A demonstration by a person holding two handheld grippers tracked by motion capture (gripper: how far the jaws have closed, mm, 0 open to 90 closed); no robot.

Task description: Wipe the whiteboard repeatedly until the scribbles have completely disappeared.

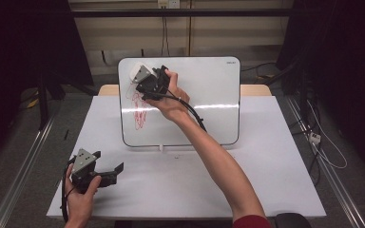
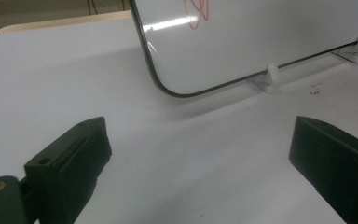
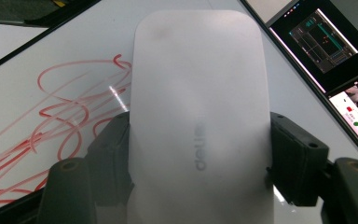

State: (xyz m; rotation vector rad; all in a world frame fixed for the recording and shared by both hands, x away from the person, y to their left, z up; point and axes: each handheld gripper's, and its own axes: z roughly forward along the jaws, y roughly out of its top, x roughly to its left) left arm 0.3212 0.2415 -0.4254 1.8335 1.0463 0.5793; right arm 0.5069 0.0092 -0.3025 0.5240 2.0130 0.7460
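High view: a whiteboard (image 1: 209, 95) stands tilted on the far half of a white table (image 1: 180, 185), propped on small white feet along its near edge. Red scribbles (image 1: 140, 111) cover its left part. The right gripper (image 1: 145, 78), held in the person's right hand (image 1: 171, 97), is up against the board's far left corner, just above the scribbles, with a white eraser (image 1: 138, 72) between its jaws.

In the right gripper view the jaws press on both long sides of the white eraser (image 3: 200, 116), which bears a faint grey brand word; the eraser lies flat against the whiteboard (image 3: 42, 56), with the red scribbles (image 3: 60, 116) to its left.

The left gripper (image 1: 109, 173) sits at the table's near left corner in the left hand (image 1: 81, 197), well apart from the board. The left gripper view shows its jaws standing wide apart with nothing between them, above the bare table (image 2: 191, 154), facing the board's near corner (image 2: 168, 88) and one white foot (image 2: 270, 77).
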